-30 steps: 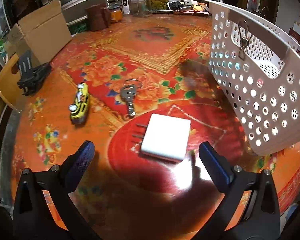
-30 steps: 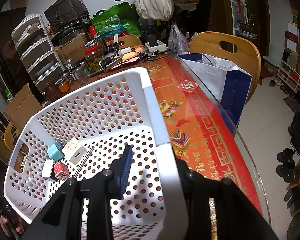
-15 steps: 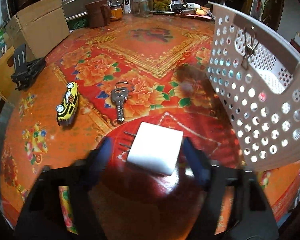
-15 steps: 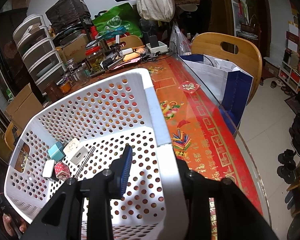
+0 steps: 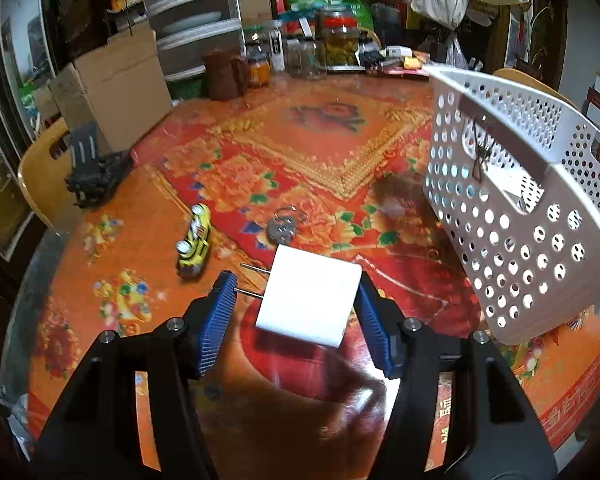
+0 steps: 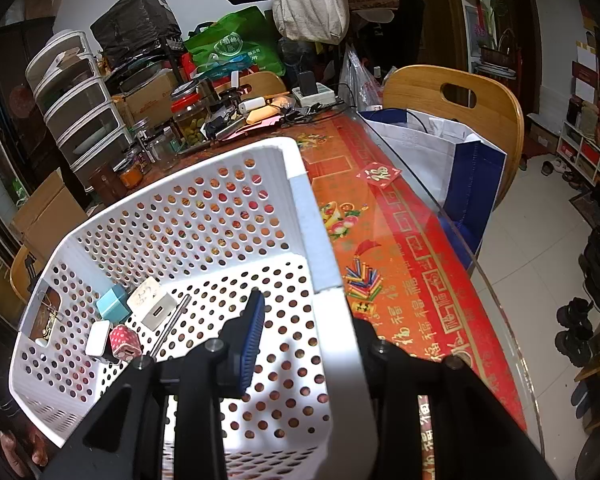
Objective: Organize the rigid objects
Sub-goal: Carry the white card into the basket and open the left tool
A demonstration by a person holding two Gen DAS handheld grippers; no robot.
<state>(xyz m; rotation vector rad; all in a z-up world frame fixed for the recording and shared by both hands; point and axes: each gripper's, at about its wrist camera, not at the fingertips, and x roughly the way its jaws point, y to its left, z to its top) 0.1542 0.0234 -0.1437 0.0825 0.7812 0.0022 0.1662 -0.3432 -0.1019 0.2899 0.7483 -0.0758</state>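
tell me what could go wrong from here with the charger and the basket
1. The left tongs hold the white square plug-in charger skewed, one corner apparently clear of the left pad, so it may twist free on the way over.
2. The right tongs hold the white perforated plastic basket tilted by its rim alone; the small chargers inside could slide or the rim might slip.

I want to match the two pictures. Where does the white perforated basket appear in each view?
Left wrist view: the white basket fills the right side, tilted up off the table.
Right wrist view: it fills the lower left and centre, the right gripper shut on its rim.
Shared landmark: the pickle jar.
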